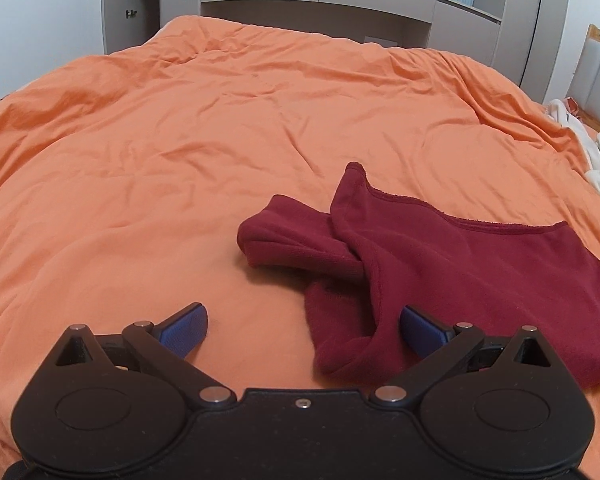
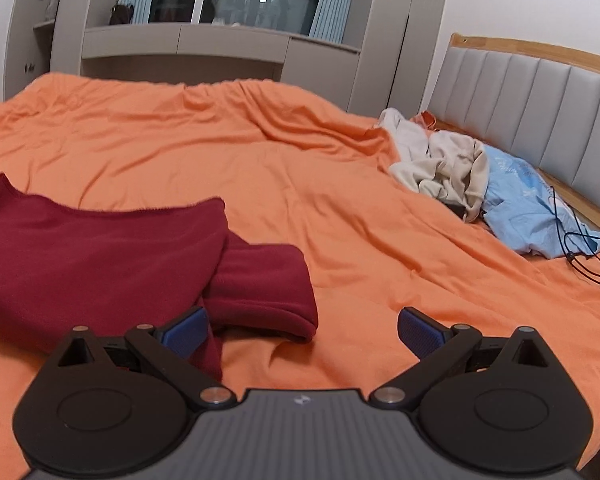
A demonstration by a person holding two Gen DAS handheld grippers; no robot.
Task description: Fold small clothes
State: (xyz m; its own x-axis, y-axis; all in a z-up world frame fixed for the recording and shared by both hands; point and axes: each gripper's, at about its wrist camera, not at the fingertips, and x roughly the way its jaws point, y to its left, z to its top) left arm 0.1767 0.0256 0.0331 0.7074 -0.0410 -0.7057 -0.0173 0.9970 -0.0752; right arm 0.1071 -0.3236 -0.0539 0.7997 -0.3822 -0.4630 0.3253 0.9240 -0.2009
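A dark red garment [image 1: 460,272] lies partly folded on the orange bed cover [image 1: 180,140], its left sleeve doubled over toward the middle. My left gripper [image 1: 302,330] is open and empty, low over the cover at the garment's near left corner, with cloth between its fingers. In the right wrist view the same garment [image 2: 100,256] lies at the left, its right sleeve folded out beside it. My right gripper [image 2: 302,330] is open and empty at the garment's near right corner, its left finger [image 2: 184,332] against the cloth edge.
A pile of beige and light blue clothes [image 2: 460,176] lies near the grey padded headboard [image 2: 540,100], with a black cable [image 2: 580,248] beside it. Grey cabinets [image 2: 220,52] and a window stand beyond the bed's far edge.
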